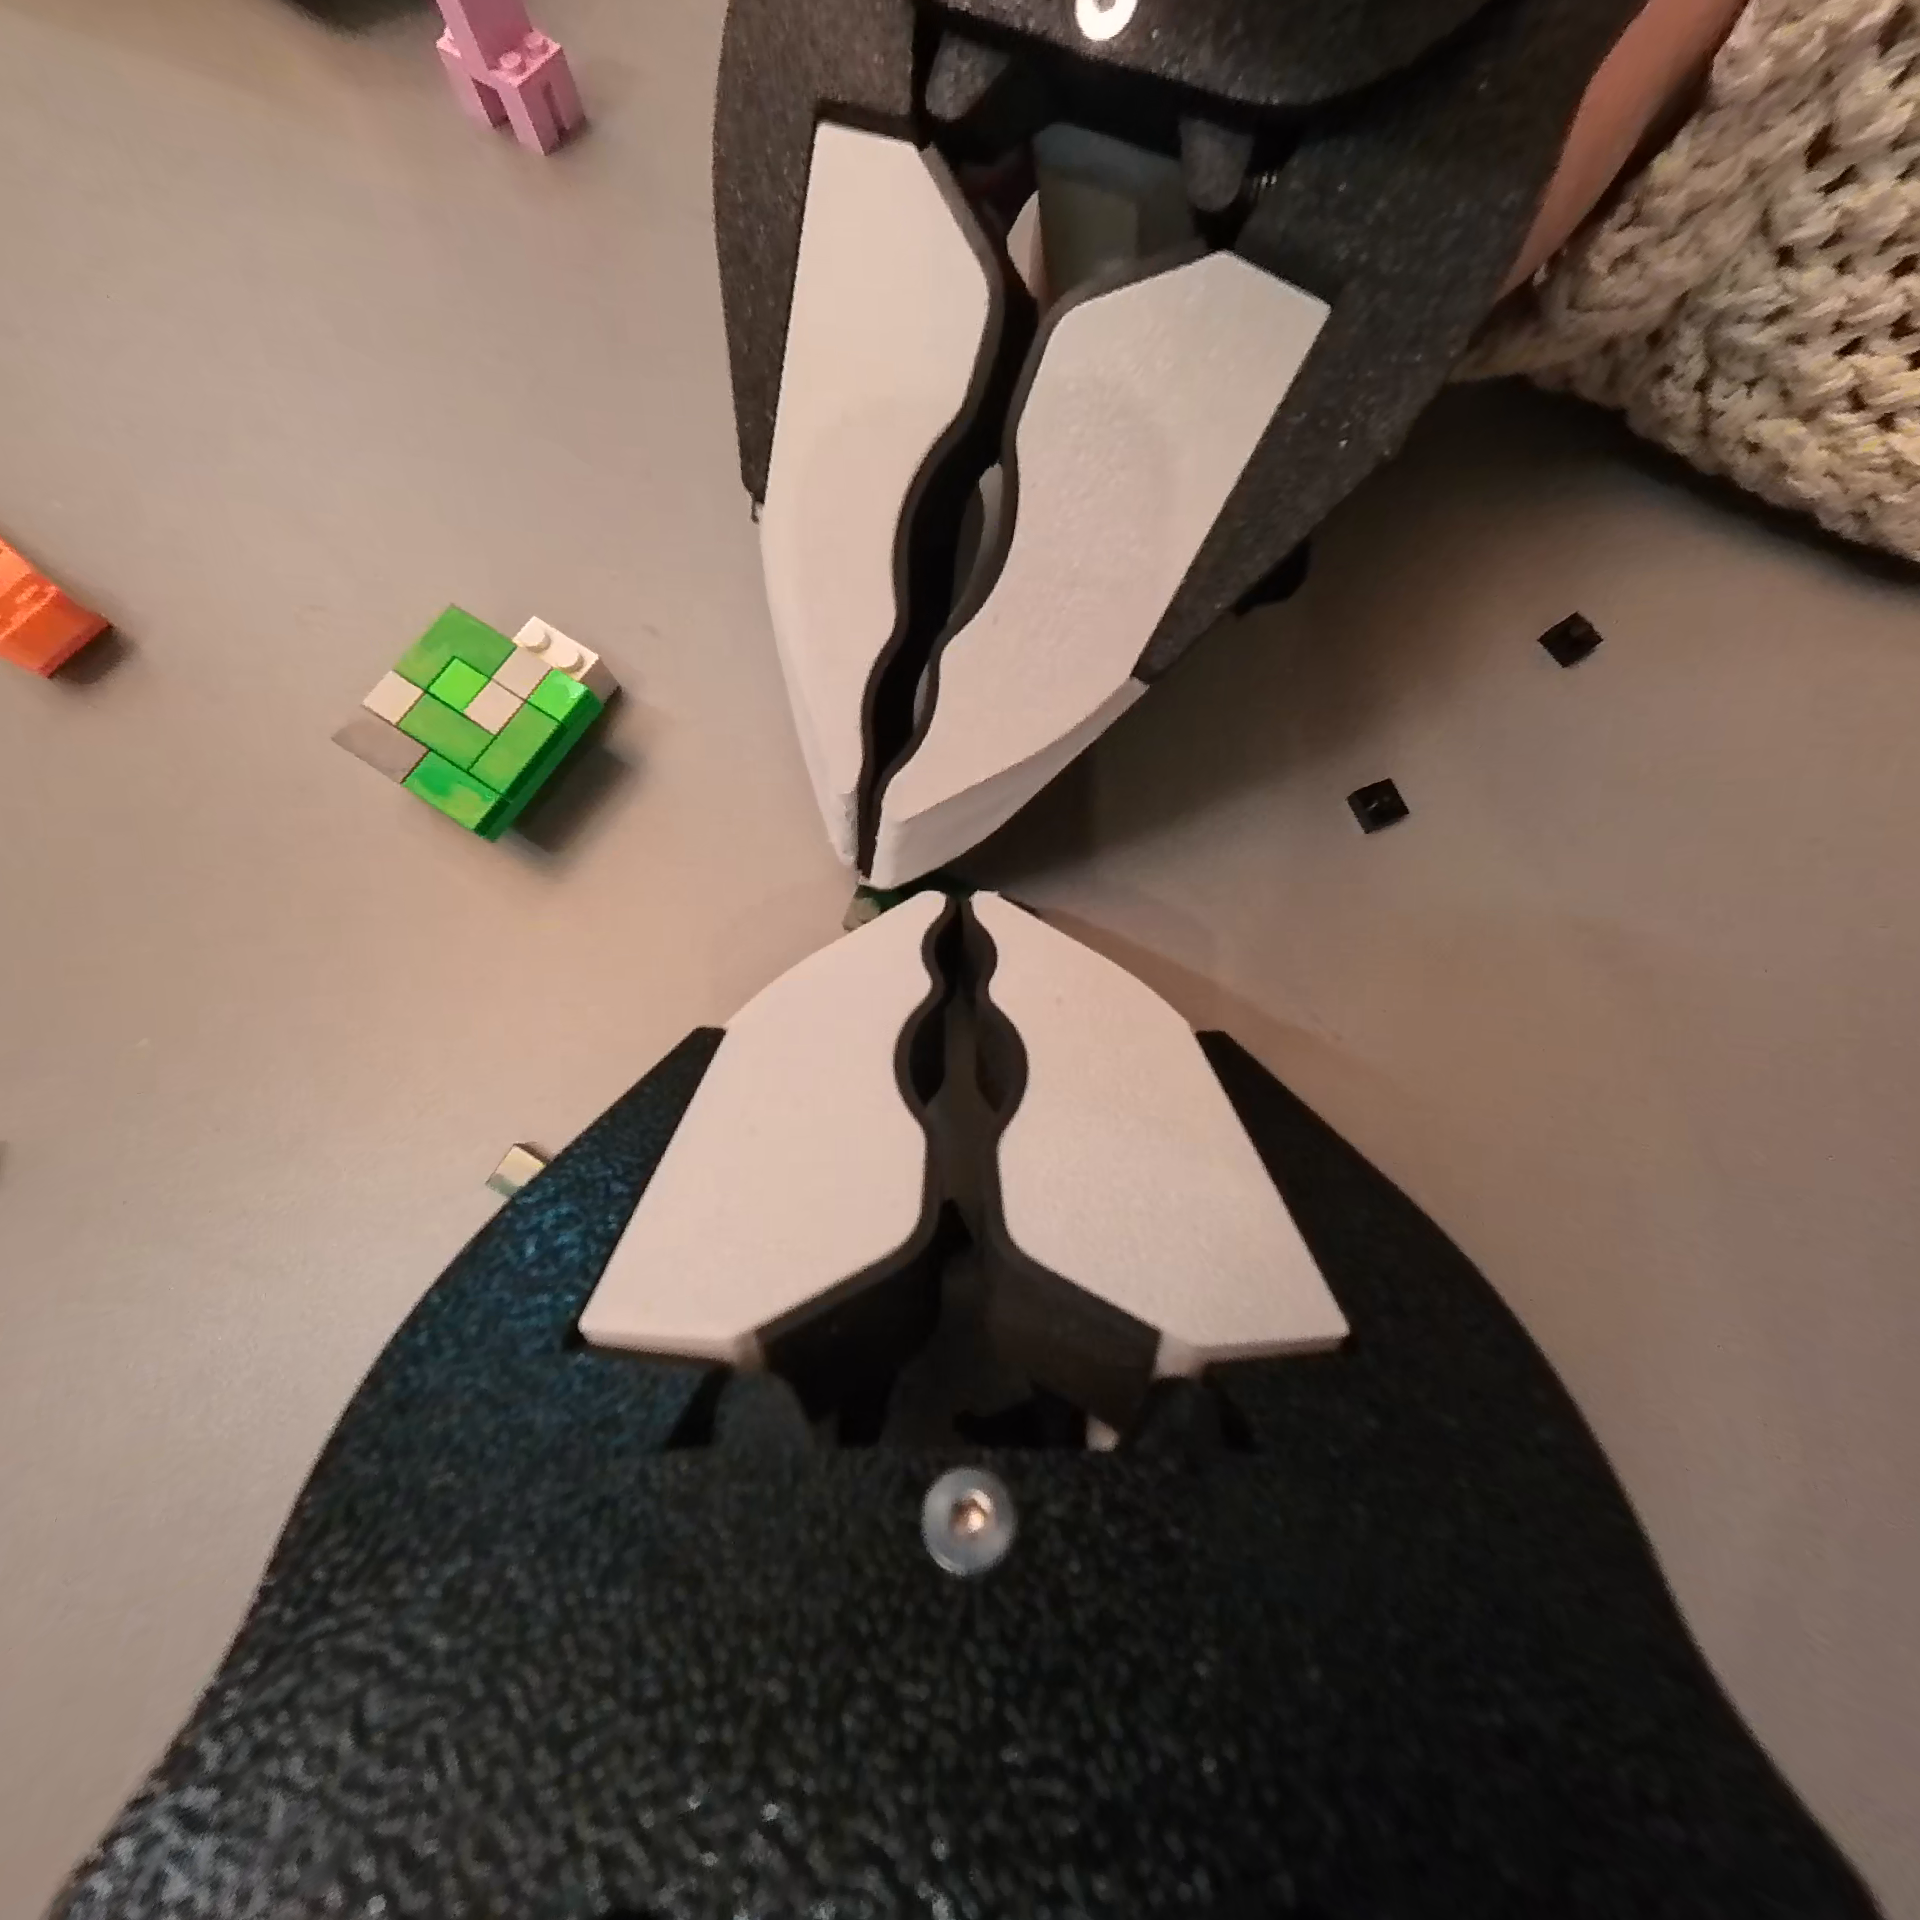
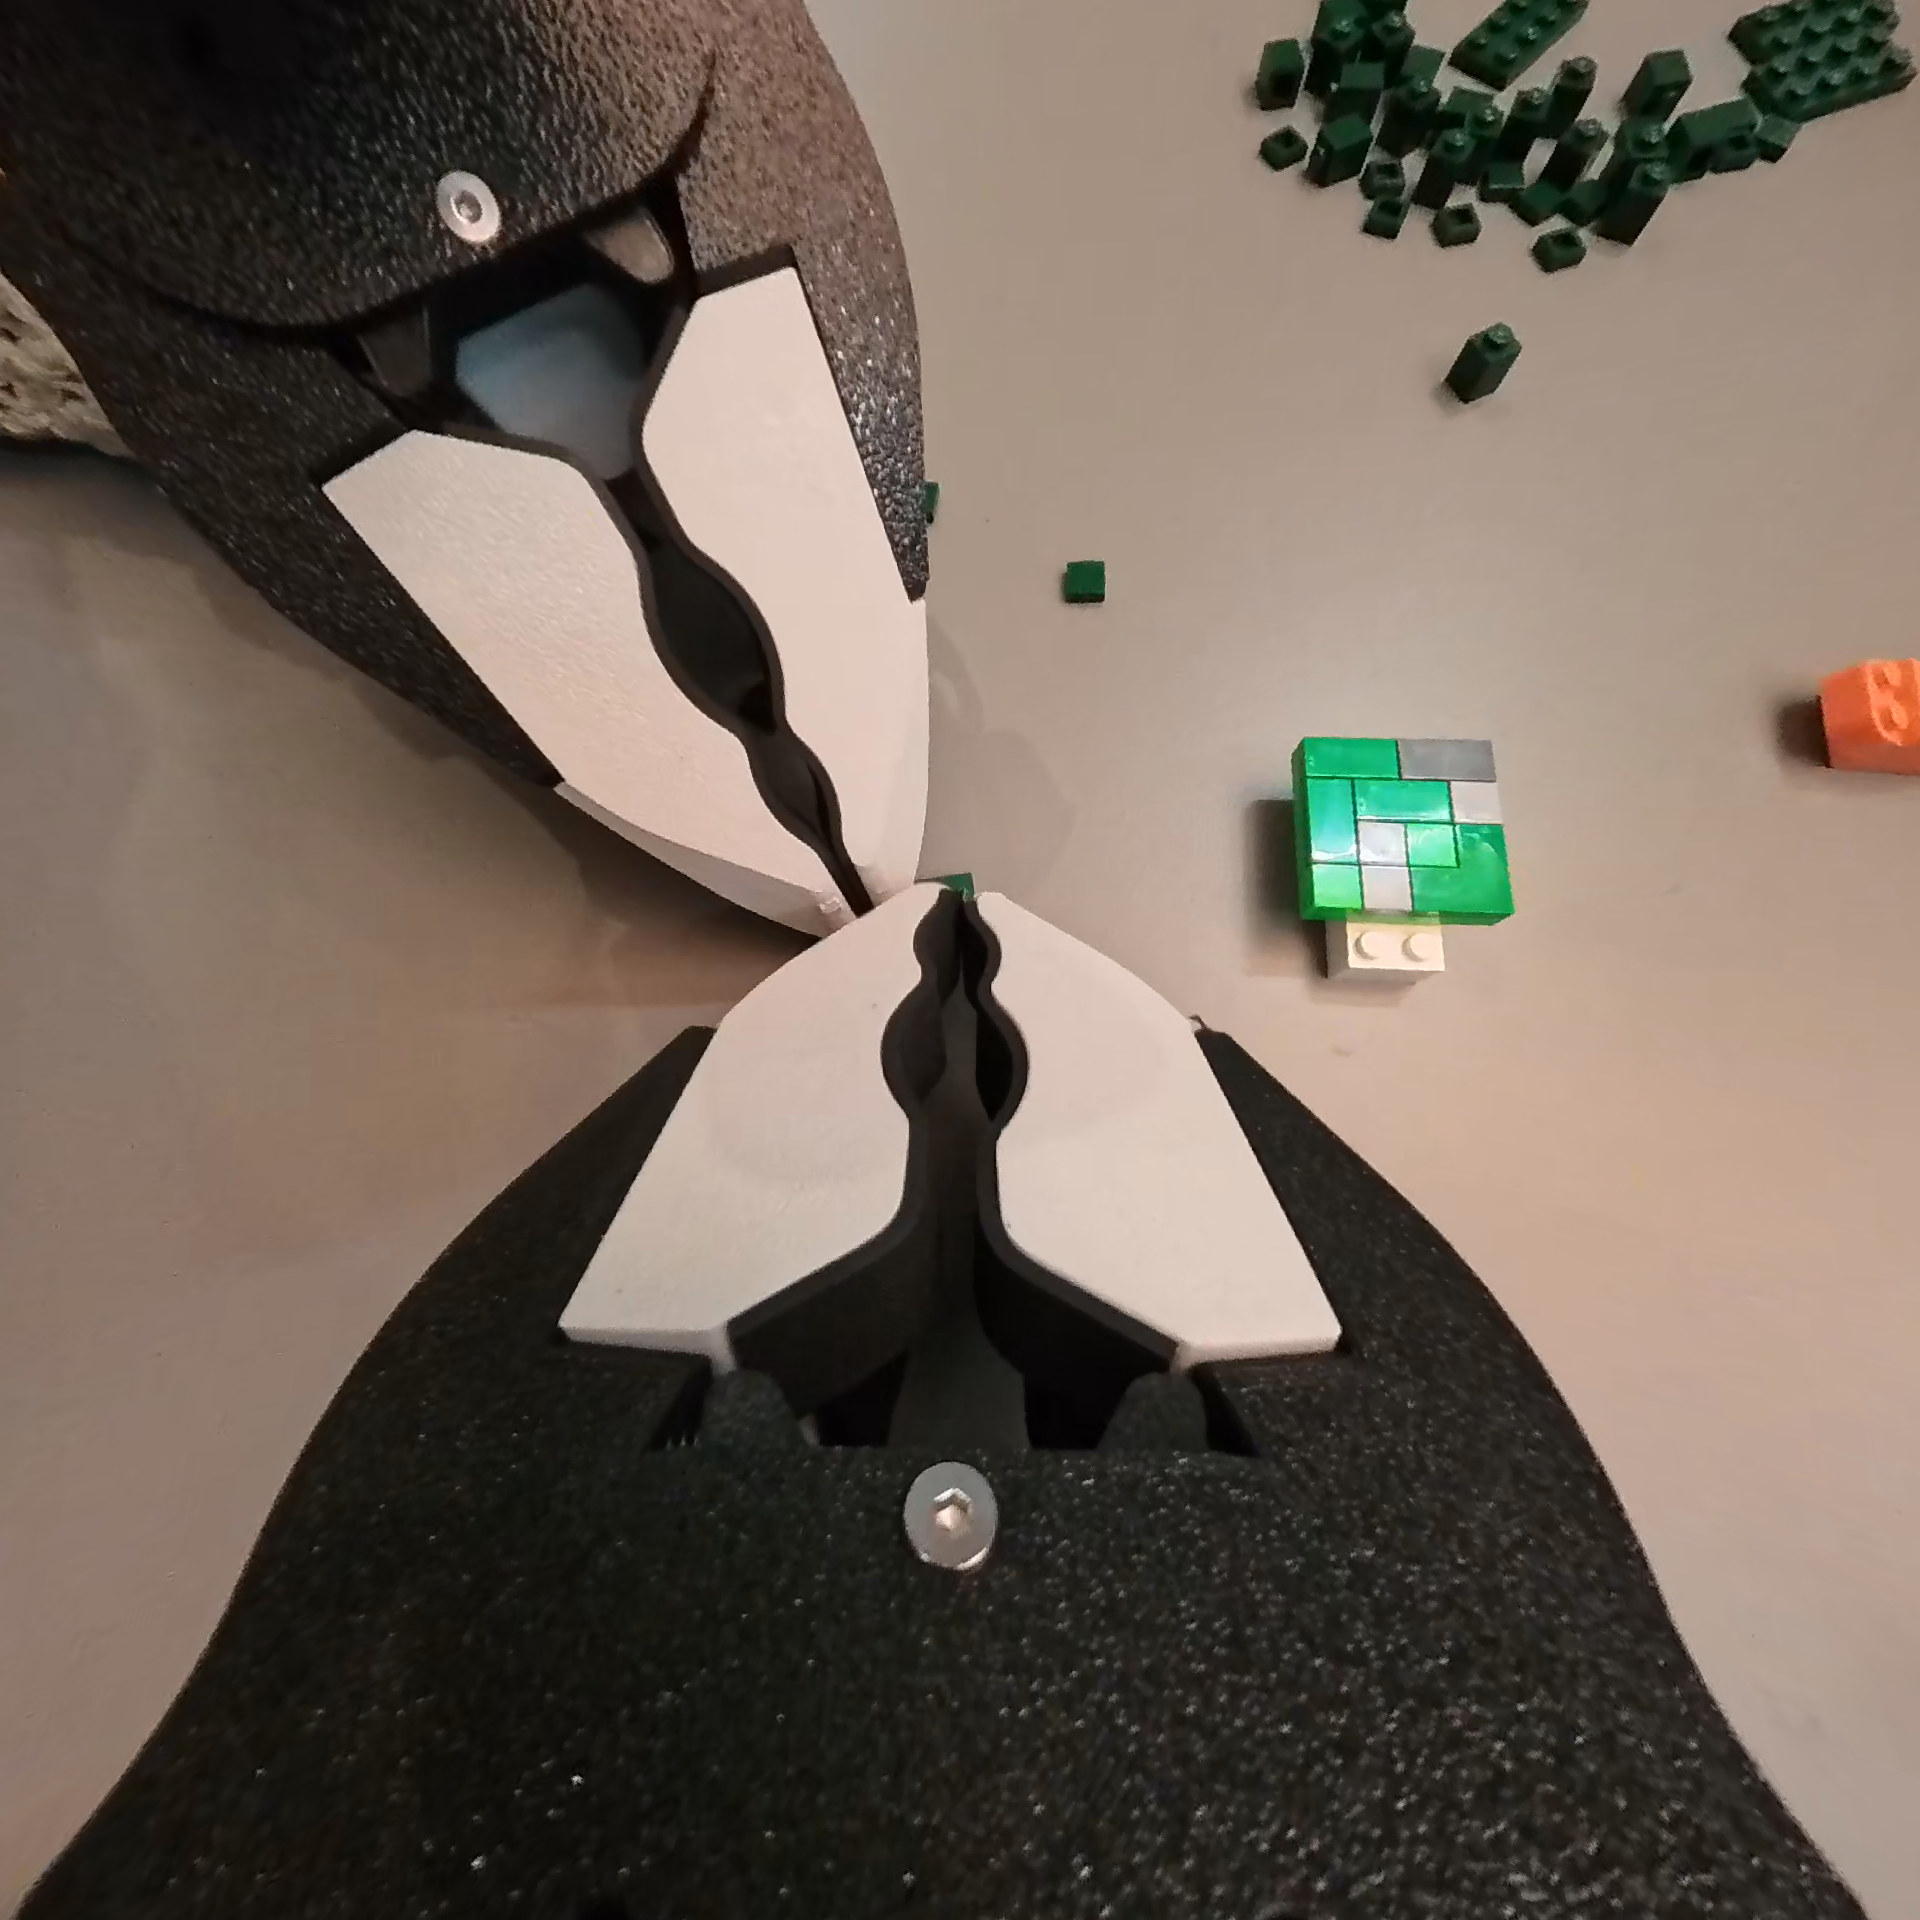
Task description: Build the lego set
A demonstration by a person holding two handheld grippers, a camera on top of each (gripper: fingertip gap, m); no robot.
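Observation:
My left gripper (image 1: 956, 906) and my right gripper (image 2: 961, 902) are both shut and meet tip to tip low over the grey table. A small dark green piece (image 2: 956, 883) shows at the right gripper's tips; it also peeks out in the left wrist view (image 1: 862, 910), mostly hidden. In the left wrist view the right gripper (image 1: 868, 847) comes in from above. In the right wrist view the left gripper (image 2: 850, 896) comes in from the upper left. A square green and grey tiled build (image 1: 483, 722) (image 2: 1403, 826) lies flat, apart from both grippers.
A heap of dark green bricks (image 2: 1558, 114) lies far right, with a lone brick (image 2: 1481, 364) and a small tile (image 2: 1084, 582) nearer. An orange block (image 2: 1875, 717) (image 1: 42, 613), a pink figure (image 1: 509, 73), two small black pieces (image 1: 1377, 805) and a knit sleeve (image 1: 1766, 312) also show. The tips of both grippers are at nearly the same place. About 7 cm separates my right fingertips from the small tile (image 2: 1084, 582).

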